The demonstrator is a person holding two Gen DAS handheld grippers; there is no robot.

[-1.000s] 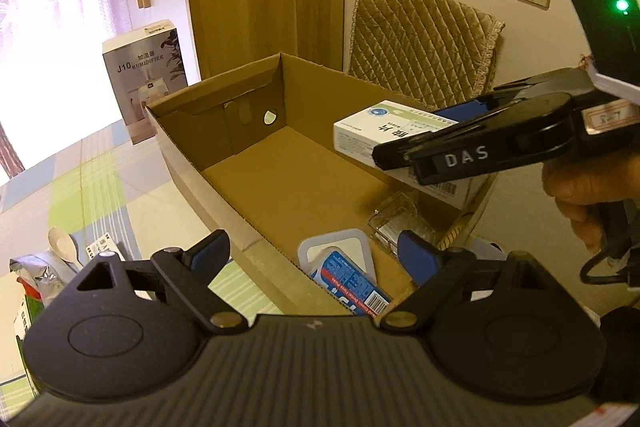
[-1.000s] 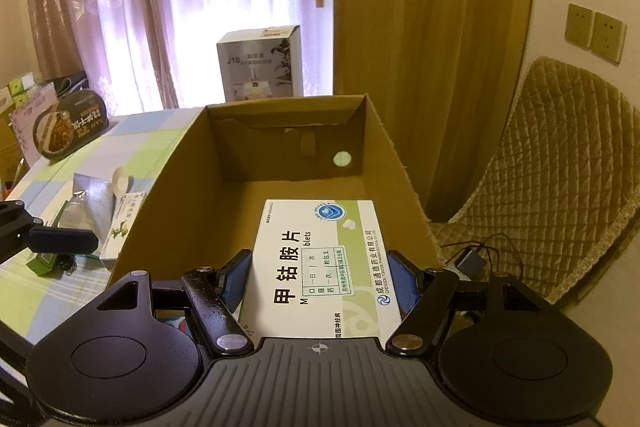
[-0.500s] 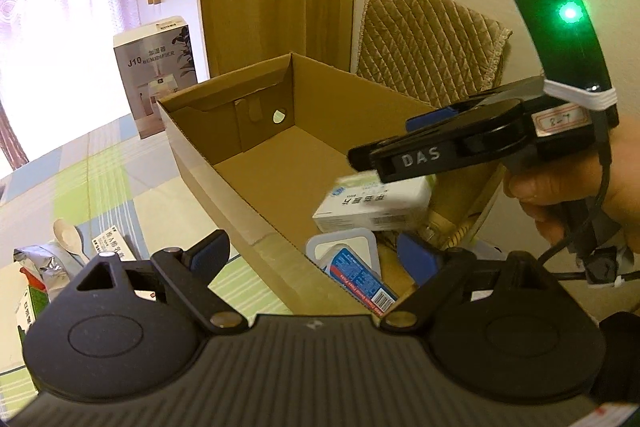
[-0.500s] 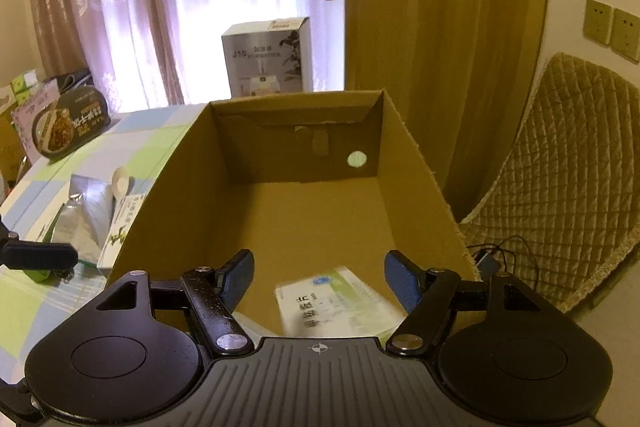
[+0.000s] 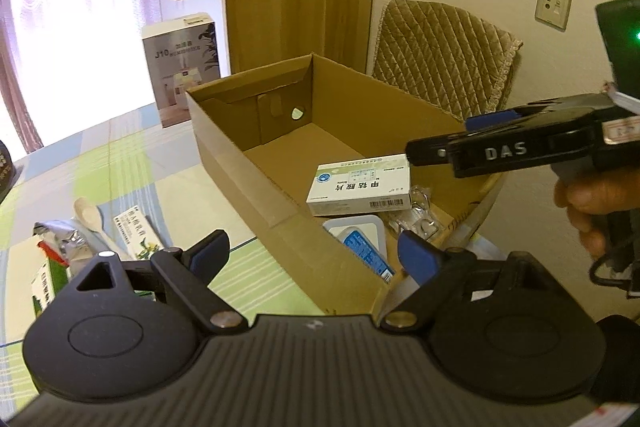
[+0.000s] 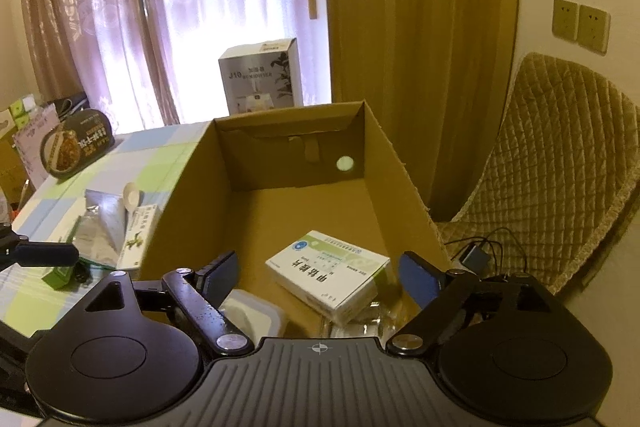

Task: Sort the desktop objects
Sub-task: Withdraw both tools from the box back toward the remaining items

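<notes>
A checked tablecloth covers the table point(image 5: 132, 163), and the open cardboard box point(image 5: 240, 163) stands on it as the landmark for everything else. Beyond the box's far wall stands a grey humidifier carton point(image 6: 260, 77); off its right side is a quilted chair point(image 6: 560, 179). Inside the box, near its front end, the white-and-green medicine box point(image 5: 360, 185) lies flat on the floor (printed face up, tilted slightly in the right wrist view), free of both grippers. Just in front of it lies a white lidded container point(image 5: 358, 239), and beside that some clear plastic packaging point(image 5: 420, 219). Left of the box, on the cloth, lie a small green-printed carton point(image 5: 134, 231), a pale spoon point(image 5: 90, 213) and a silver foil pouch point(image 6: 102, 219).

The right gripper point(image 6: 318, 275) hovers over the box's front end, fingers spread wide and empty. The left gripper point(image 5: 308, 251) is likewise released, holding nothing, above the box's near left corner.
</notes>
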